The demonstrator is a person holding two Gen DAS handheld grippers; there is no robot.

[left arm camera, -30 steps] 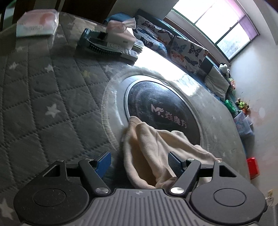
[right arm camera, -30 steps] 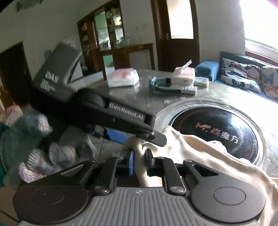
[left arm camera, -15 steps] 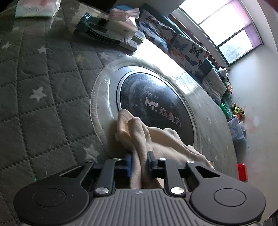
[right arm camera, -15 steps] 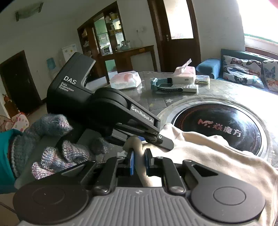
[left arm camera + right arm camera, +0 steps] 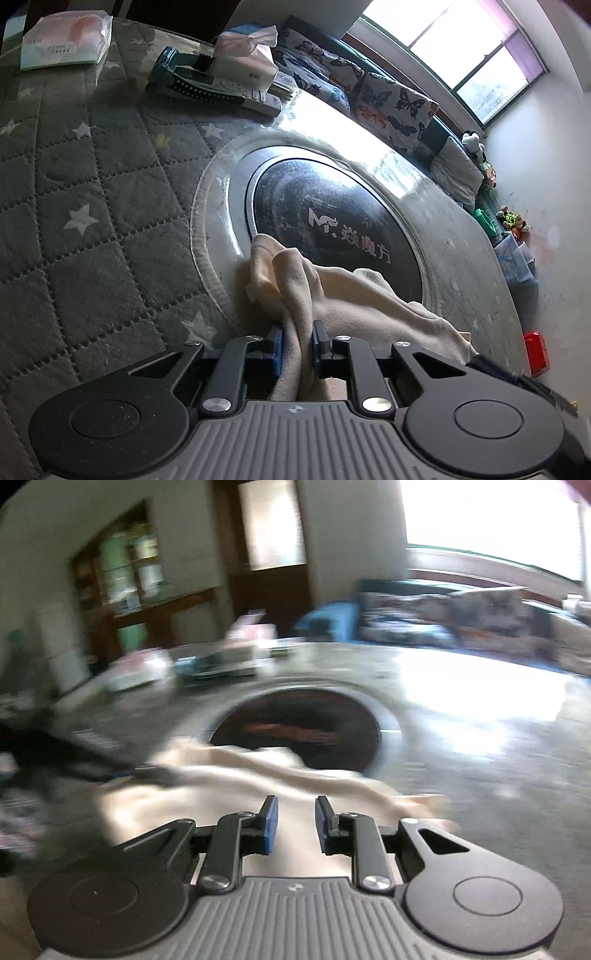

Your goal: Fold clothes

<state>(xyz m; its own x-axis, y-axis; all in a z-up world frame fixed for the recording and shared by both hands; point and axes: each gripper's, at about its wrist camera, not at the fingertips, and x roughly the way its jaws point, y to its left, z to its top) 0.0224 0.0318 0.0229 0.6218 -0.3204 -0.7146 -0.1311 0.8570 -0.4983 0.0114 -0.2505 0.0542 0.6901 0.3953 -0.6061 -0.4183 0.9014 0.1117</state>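
A cream cloth garment (image 5: 332,291) lies bunched on the table, partly over the round black glass centre (image 5: 332,225). My left gripper (image 5: 297,341) is shut on a bunched fold of the garment near its left end. In the blurred right wrist view the same garment (image 5: 236,775) stretches across in front of my right gripper (image 5: 294,821), whose fingers stand apart with nothing between them. The left gripper shows there as a dark blur at the garment's left end (image 5: 92,764).
A grey quilted star cover (image 5: 74,192) lies on the table's left part. A tissue box (image 5: 243,62), a remote control (image 5: 240,92) and a white packet (image 5: 62,40) sit at the far edge. A sofa with butterfly cushions (image 5: 391,103) stands behind.
My left gripper closed on the garment fold and stays shut on it. My right gripper let go of the garment, opened, and swung quickly to the right, blurring its view.
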